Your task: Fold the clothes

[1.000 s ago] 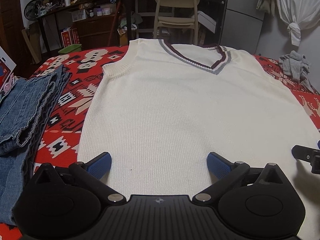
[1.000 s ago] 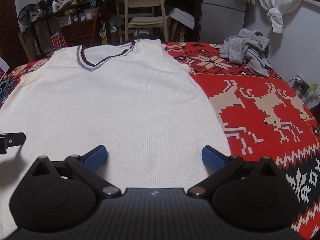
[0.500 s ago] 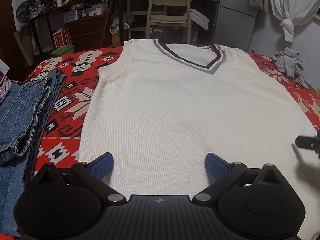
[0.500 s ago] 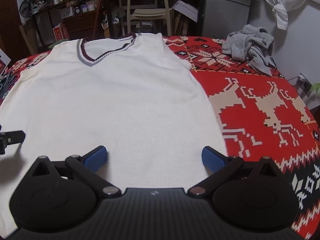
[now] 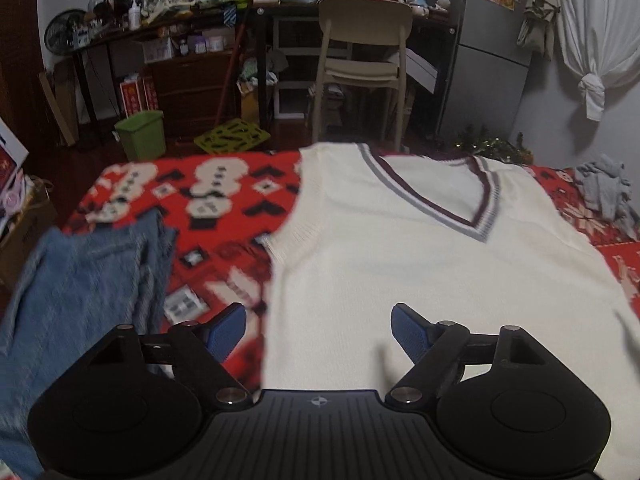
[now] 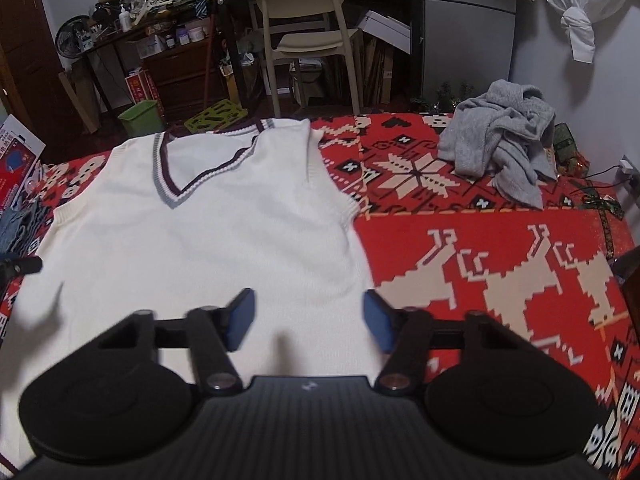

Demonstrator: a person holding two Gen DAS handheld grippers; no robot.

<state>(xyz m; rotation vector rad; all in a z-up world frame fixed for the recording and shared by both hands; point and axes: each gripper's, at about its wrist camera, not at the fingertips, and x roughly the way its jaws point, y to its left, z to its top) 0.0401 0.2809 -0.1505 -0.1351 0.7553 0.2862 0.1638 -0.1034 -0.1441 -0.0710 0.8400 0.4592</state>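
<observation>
Left gripper (image 5: 318, 330): blue pads stand apart, jaws have just been closing, nothing pinched between them; the left edge of the vest (image 5: 420, 280) runs up through the gap, left pad over the red patterned blanket (image 5: 224, 216), right pad over the knit. Whether either pad touches the cloth cannot be told, the near field is blurred. Right gripper (image 6: 308, 322): pads nearer together than the left pair but still parted, jaws have just been closing, only the flat white knit shows behind the gap and no fold is caught between the pads; right pad sits at the vest's right edge, where the knit meets the red blanket with the deer pattern. The vest, white with a maroon and grey V-neck, lies flat and face up on the blanket, neck pointing away from both cameras, hem near the grippers. A tip of the left gripper shows at the left border of the right wrist view. Folded jeans (image 5: 80, 292) lie on the blanket to the vest's left, apart from it. A crumpled grey sweater (image 6: 504, 140) sits on the blanket's far right corner, well apart from the vest. Beyond the bed: beige chair (image 5: 362, 56), green bin (image 5: 141, 133), cluttered shelves
</observation>
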